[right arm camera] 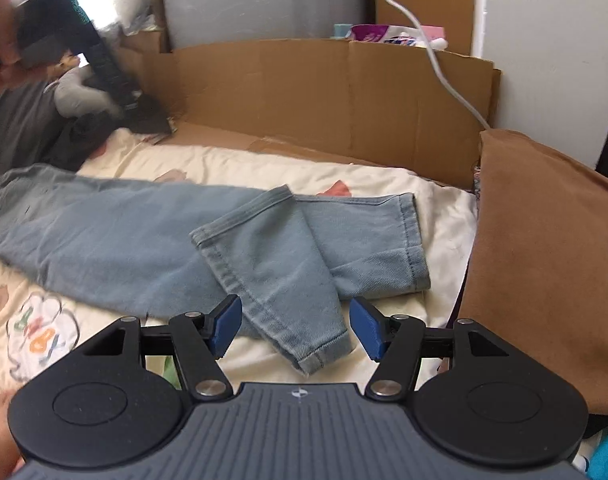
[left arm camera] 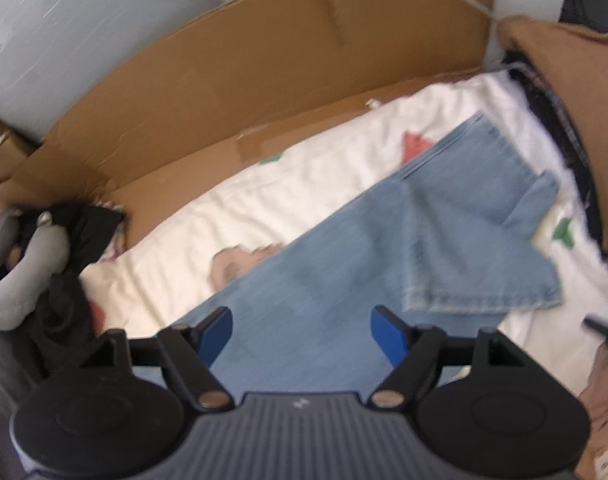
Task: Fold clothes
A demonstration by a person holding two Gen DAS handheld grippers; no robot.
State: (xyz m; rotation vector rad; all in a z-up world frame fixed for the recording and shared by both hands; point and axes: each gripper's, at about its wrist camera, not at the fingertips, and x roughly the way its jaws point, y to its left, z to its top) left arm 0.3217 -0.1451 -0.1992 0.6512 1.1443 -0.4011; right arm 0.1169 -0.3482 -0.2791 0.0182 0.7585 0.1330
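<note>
The light-blue jeans (right arm camera: pixel 152 240) lie flat on a cream printed bedsheet (right arm camera: pixel 444 216), spanning the centre of the right wrist frame. One leg is folded back over the other, its hem at lower centre. Brown cardboard (right arm camera: pixel 304 92) stands behind, and a brown cushion (right arm camera: pixel 544 260) fills the right edge.

The left gripper (left arm camera: pixel 302 334) points steeply down over the denim, blue pads spread, nothing between them. The right gripper (right arm camera: pixel 296 328) tilts downward, jaws apart; the folded leg hem appears between its pads, untouched.

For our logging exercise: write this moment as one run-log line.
left gripper open | right gripper open | jeans flat, legs crossed, unheld
</note>
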